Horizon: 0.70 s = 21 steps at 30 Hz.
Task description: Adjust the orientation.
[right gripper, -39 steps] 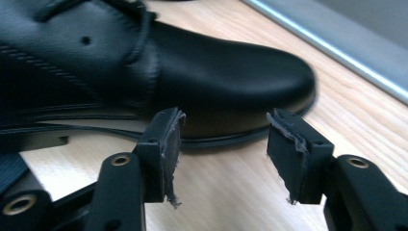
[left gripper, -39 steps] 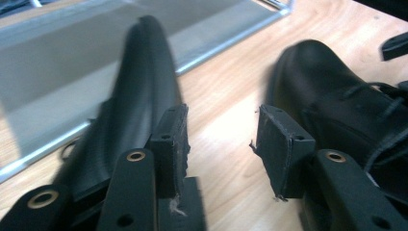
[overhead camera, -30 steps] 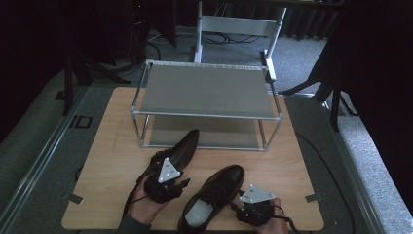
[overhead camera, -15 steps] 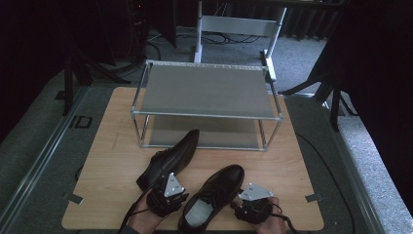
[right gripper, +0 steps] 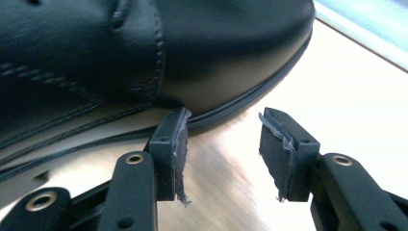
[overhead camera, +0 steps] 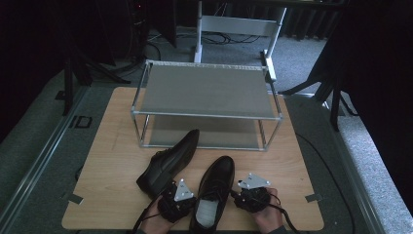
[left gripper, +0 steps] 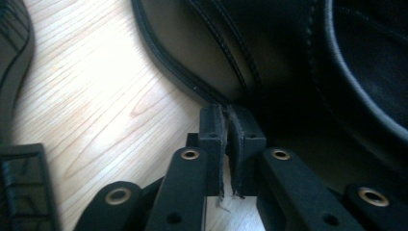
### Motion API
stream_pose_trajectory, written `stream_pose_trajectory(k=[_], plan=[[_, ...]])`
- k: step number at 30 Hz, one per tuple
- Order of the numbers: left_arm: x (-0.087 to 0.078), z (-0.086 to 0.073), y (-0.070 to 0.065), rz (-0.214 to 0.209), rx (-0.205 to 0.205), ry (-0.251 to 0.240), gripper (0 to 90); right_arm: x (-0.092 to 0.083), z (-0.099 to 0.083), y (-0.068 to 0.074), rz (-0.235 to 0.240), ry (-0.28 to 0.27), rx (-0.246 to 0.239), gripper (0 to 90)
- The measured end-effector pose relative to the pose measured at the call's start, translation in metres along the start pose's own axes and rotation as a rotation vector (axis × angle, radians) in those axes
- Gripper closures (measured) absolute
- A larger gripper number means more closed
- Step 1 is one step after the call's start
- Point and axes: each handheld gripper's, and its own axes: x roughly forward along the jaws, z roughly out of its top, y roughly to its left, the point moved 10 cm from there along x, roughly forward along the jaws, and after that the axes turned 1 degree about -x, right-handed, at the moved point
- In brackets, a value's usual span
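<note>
Two black leather shoes lie on the wooden board. The left shoe (overhead camera: 168, 161) points up and to the right toward the rack. The right shoe (overhead camera: 215, 187) lies near the front edge, its opening (left gripper: 370, 57) toward the person. My left gripper (overhead camera: 176, 197) sits between the two shoes. Its pads (left gripper: 216, 144) are pressed together with nothing in them, beside the right shoe's side (left gripper: 211, 53). My right gripper (overhead camera: 251, 194) sits to the right of that shoe. This gripper (right gripper: 223, 144) is open, with one pad (right gripper: 175, 139) at the sole's edge (right gripper: 250, 103).
A two-tier metal shoe rack (overhead camera: 207, 92) stands at the back of the board (overhead camera: 112, 146), both shelves bare. Grey carpet and dark stands surround the board. The person's hands (overhead camera: 270, 219) hold the grippers at the front edge.
My left gripper has drawn back from over the left shoe's heel toward the front edge, between the shoes. The shoes and my right gripper have barely moved.
</note>
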Motion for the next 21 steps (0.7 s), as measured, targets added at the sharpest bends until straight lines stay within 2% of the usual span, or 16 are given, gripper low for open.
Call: stream_pose_trajectory(k=[7,10,14,15,16,17,18,19,20,21], plan=[[0.009,0.005,-0.014,-0.061,0.000,-0.017,85.9,0.004,0.006,-0.011,-0.018,0.006,0.013,52.8],[0.014,0.008,-0.017,-0.069,0.006,-0.020,85.0,0.002,0.007,-0.014,-0.023,0.001,0.026,52.7],[0.021,0.015,-0.025,-0.080,0.026,-0.023,85.0,-0.015,0.010,-0.021,-0.037,-0.027,0.031,51.9],[0.023,0.017,-0.029,-0.087,0.035,-0.020,85.0,-0.027,0.011,-0.025,-0.048,-0.046,0.040,51.2],[0.023,0.017,-0.029,-0.087,0.035,-0.020,84.9,-0.027,0.011,-0.025,-0.048,-0.046,0.040,51.2],[0.026,0.020,-0.033,-0.096,0.042,-0.017,85.0,-0.041,0.012,-0.028,-0.056,-0.066,0.058,50.1],[0.026,0.020,-0.033,-0.096,0.042,-0.017,85.0,-0.041,0.012,-0.028,-0.056,-0.066,0.058,50.1],[0.028,0.021,-0.036,-0.102,0.041,-0.019,85.0,-0.049,0.012,-0.029,-0.063,-0.082,0.065,49.9],[0.030,0.023,-0.038,-0.108,0.045,-0.019,84.8,-0.063,0.012,-0.030,-0.064,-0.108,0.075,49.3],[0.032,0.024,-0.041,-0.116,0.050,-0.018,84.8,-0.063,0.012,-0.030,-0.064,-0.108,0.075,49.3]])
